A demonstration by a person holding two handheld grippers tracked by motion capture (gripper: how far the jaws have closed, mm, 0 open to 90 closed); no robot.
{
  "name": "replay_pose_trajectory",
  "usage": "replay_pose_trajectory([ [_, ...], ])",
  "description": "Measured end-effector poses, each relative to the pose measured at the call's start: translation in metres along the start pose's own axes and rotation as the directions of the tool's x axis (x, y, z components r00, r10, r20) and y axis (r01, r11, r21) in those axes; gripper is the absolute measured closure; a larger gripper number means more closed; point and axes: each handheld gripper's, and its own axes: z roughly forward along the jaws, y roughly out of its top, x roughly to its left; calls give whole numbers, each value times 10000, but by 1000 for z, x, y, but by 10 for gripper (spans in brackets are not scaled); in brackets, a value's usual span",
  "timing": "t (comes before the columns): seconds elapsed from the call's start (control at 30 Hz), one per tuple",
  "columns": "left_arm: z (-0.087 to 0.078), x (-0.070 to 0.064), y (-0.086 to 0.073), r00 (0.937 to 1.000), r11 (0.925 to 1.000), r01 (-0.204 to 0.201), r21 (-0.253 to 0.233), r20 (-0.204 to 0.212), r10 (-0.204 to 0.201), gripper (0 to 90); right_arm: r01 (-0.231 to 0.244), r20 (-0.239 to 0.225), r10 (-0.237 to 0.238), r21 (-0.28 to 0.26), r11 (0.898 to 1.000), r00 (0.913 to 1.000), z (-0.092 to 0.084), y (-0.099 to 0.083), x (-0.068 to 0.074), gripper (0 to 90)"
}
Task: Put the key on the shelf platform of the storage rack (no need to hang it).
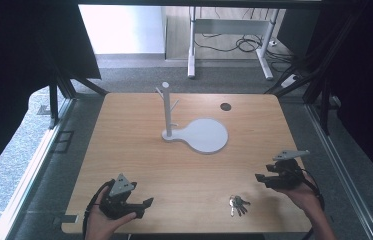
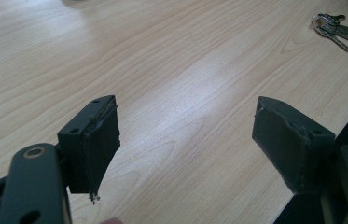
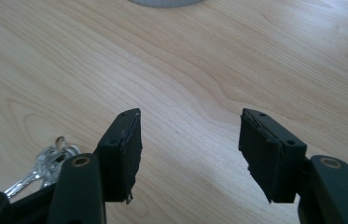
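1. Right gripper [image 1: 260,177]: held in the person's right hand [image 1: 301,194] near the table's front right corner, its jaws pointing left across the tabletop. In the right gripper view the gripper [image 3: 188,149] has its two black pads wide apart, with bare wood between them and nothing held.
2. Left gripper [image 1: 145,206]: held in the left hand [image 1: 105,222] at the table's front left edge, its jaws pointing right. In the left gripper view the gripper [image 2: 185,140] stands wide open and empty; one pad's covering is frayed at its lower edge.
3. Bunch of keys [image 1: 237,204]: lies flat on the table near the front edge, between the two grippers and nearer the right one, touching neither. In the right gripper view the keys [image 3: 45,165] lie just beside and partly behind the left-hand jaw, outside the gap. In the left gripper view the keys [image 2: 335,29] lie well ahead, at upper right.
4. White key stand [image 1: 167,111]: an upright post with short side pegs, rising from one end of a flat white base [image 1: 206,135] at the table's centre, well apart from keys and grippers.
5. Wooden table [image 1: 139,160]: light wood grain; a small dark round cap [image 1: 225,106] sits near its far right edge.
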Motion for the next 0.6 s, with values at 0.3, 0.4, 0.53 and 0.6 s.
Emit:
replay_pose_trajectory([
  [0.3,-1,1,0,10000,9999,84,-61,-34,-84,234,495,-416,-476,469,9977,9980,-5,17,7,479],
  [0.4,-1,0,0,10000,10000,61,-51,-18,-62,234,751,-594,-712,660,9950,9957,-5,23,10,504],
  [0.53,-1,0,0,10000,10000,40,-35,-15,-40,234,1071,-851,-995,896,9902,9914,-5,30,14,536],
  [0.6,-1,0,0,10000,10000,-1,-33,-12,1,234,1201,-960,-1107,983,9879,9892,-4,34,16,547],
])
